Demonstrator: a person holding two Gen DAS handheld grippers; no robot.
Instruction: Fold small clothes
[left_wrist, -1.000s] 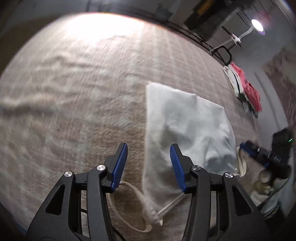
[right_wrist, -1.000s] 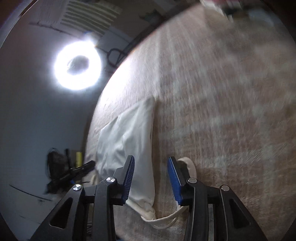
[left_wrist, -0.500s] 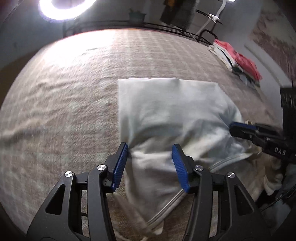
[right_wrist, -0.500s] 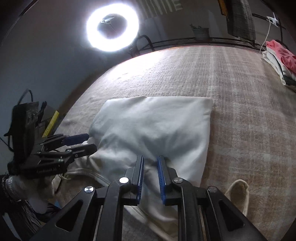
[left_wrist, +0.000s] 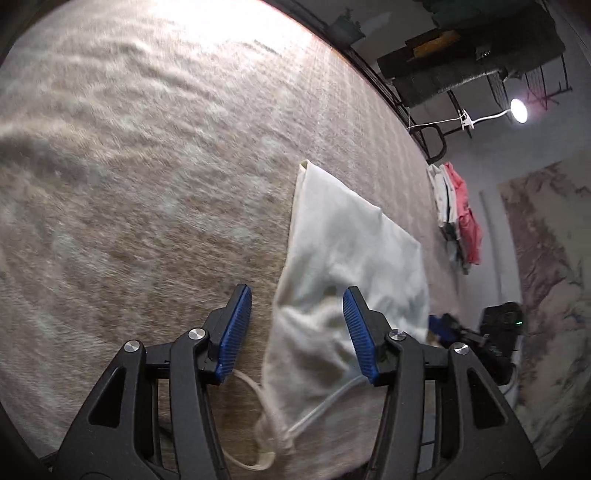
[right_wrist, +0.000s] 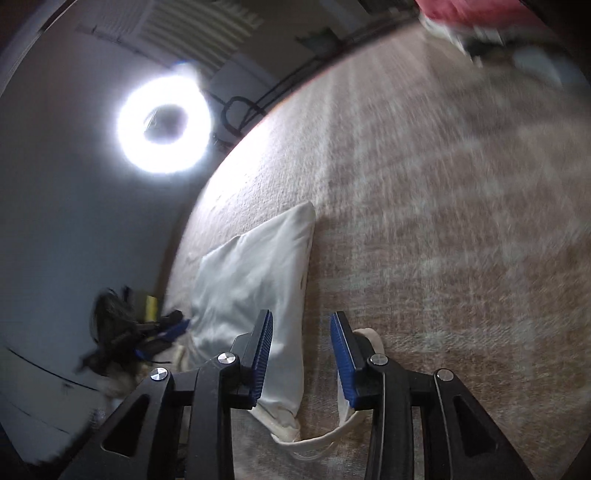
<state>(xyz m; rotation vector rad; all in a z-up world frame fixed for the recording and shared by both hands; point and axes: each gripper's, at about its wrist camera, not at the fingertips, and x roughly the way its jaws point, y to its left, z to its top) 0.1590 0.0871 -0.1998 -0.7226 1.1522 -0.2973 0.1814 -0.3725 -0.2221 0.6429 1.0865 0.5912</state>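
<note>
A white garment with thin straps (left_wrist: 347, 251) lies folded on the beige woven surface (left_wrist: 147, 184). My left gripper (left_wrist: 297, 332) is open, its jaws wide apart over the garment's near left edge, holding nothing. In the right wrist view the same garment (right_wrist: 255, 273) lies ahead to the left, with a strap loop (right_wrist: 325, 439) by the fingers. My right gripper (right_wrist: 301, 354) is open and empty over the garment's near right edge. Each gripper shows in the other's view, the right one (left_wrist: 447, 328) and the left one (right_wrist: 162, 332).
A stack of folded clothes, pink on top (left_wrist: 461, 214), lies at the far right edge of the surface; it also shows blurred in the right wrist view (right_wrist: 480, 18). A bright ring light (right_wrist: 164, 120) and a small lamp (left_wrist: 519, 110) stand beyond.
Half a second ago my right gripper was nearly shut on the garment; now it is open and has swung right. My left gripper has swung left and stays open.
</note>
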